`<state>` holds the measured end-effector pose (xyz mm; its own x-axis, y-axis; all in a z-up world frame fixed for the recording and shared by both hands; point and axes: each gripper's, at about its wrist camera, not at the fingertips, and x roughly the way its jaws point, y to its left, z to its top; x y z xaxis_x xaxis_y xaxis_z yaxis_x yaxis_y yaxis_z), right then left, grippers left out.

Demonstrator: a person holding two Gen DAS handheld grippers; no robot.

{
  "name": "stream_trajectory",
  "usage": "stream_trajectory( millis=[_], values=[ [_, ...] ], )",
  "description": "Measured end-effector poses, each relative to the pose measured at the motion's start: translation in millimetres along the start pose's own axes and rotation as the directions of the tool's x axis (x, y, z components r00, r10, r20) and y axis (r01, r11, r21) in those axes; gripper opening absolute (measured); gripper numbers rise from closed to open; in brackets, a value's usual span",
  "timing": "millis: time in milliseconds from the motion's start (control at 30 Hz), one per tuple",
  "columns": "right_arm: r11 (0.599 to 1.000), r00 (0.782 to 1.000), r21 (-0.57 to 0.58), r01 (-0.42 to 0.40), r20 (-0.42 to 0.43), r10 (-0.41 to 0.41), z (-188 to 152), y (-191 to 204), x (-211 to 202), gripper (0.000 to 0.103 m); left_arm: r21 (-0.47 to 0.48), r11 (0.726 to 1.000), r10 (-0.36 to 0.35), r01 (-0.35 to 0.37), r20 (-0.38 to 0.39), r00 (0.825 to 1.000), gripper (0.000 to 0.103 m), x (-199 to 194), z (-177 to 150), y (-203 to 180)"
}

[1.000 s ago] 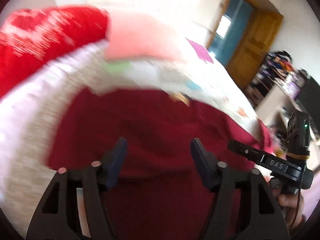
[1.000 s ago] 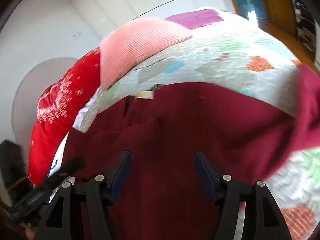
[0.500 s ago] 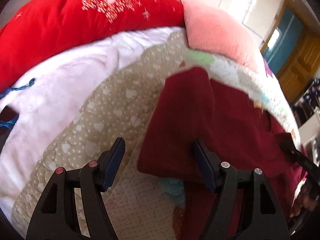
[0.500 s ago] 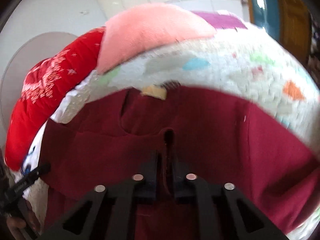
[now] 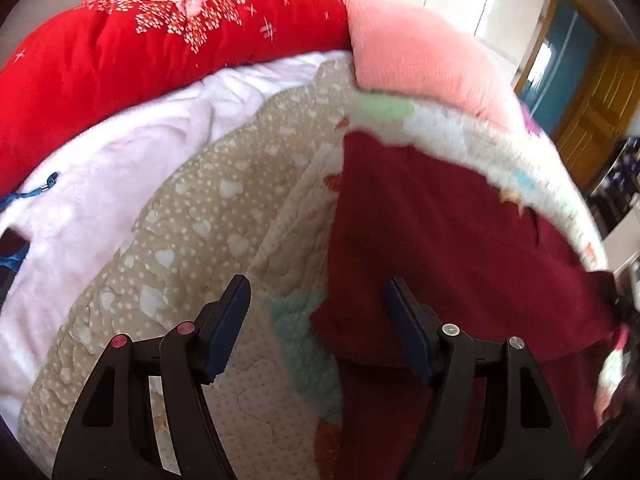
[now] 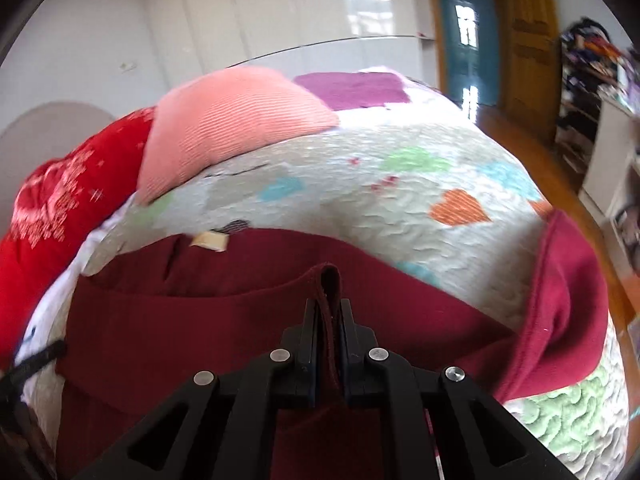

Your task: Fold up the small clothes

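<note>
A dark red garment (image 6: 208,320) lies spread on a quilted bedspread (image 6: 400,200), a pale label (image 6: 210,240) at its far edge and one sleeve (image 6: 560,304) turned up at the right. My right gripper (image 6: 329,308) is shut on a raised pleat of that cloth and lifts its edge. In the left wrist view the same garment (image 5: 432,248) fills the right half. My left gripper (image 5: 318,300) hangs open just above the garment's left corner, which lies between the pads without touching them.
A red patterned duvet (image 5: 140,52) and a pink cushion (image 5: 420,56) sit at the head of the bed, with a white fleece blanket (image 5: 112,184) beside a beige heart-print quilt (image 5: 208,216). A purple cloth (image 6: 352,88) lies farther off. Wooden doors (image 6: 524,40) and cluttered shelves (image 6: 588,80) stand at the right.
My right gripper went from open over the garment to shut on a fold of it and raised that fold. My left gripper swung left and down to the garment's left corner, staying open.
</note>
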<state>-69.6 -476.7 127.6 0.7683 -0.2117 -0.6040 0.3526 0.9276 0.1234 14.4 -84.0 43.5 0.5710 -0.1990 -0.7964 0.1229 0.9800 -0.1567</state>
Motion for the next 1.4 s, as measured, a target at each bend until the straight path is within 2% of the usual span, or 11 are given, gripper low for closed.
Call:
stream_trajectory(
  millis=[133,267,300,367,467,533,700,867,1033,1133,1400],
  values=[
    [0.999,0.991,-0.019,0.049,-0.126,-0.051,-4.6,-4.9,28.4,0.010,-0.013,1.000,-0.001,0.001,-0.019,1.000,0.070,1.7,-1.7,5.0],
    [0.997,0.998,0.048,0.068,-0.010,-0.067,-0.7,-6.2,-6.1,0.035,-0.046,0.999,-0.006,0.006,0.014,1.000,0.070,-6.8,5.0,13.8],
    [0.998,0.999,0.052,0.029,0.025,-0.030,1.0,-0.9,-16.9,0.043,-0.057,0.998,-0.012,0.013,0.023,1.000,0.070,-8.3,8.3,15.2],
    [0.998,0.997,0.022,-0.056,0.049,0.055,4.9,15.8,-26.6,0.043,-0.077,0.997,-0.024,0.026,0.032,0.999,0.070,-7.5,16.9,14.8],
    [0.971,0.974,-0.078,-0.227,-0.034,0.225,5.5,55.6,-15.5,0.043,-0.049,0.999,-0.013,0.015,0.027,1.000,0.070,1.3,27.3,3.8],
    [0.956,0.960,-0.108,-0.272,-0.094,0.263,-0.8,74.9,0.8,0.043,-0.020,1.000,0.021,-0.021,0.014,1.000,0.070,14.6,32.7,-3.7],
    [0.986,0.988,-0.137,-0.096,-0.136,0.077,-11.3,73.9,50.6,0.043,-0.056,0.997,0.045,-0.047,-0.030,0.999,0.073,50.0,36.5,4.4],
    [0.991,0.985,-0.078,-0.107,-0.146,0.095,-8.8,54.1,36.2,0.042,-0.053,0.998,0.044,-0.046,-0.039,0.998,0.073,37.6,31.8,6.6],
    [0.986,0.978,-0.080,-0.143,-0.164,0.128,-34.9,34.7,2.2,0.043,-0.044,0.999,-0.002,0.002,0.007,1.000,0.073,7.7,9.5,0.4],
    [0.985,0.980,-0.100,-0.143,-0.150,0.127,-54.5,25.4,1.3,0.043,0.019,0.999,0.030,-0.030,-0.015,0.999,0.073,11.6,-4.5,-12.5],
    [0.991,0.986,-0.047,-0.127,-0.116,0.121,-45.0,18.2,-21.7,0.043,0.012,1.000,0.023,-0.023,-0.020,1.000,0.073,-12.8,-14.1,-20.8]
  ],
)
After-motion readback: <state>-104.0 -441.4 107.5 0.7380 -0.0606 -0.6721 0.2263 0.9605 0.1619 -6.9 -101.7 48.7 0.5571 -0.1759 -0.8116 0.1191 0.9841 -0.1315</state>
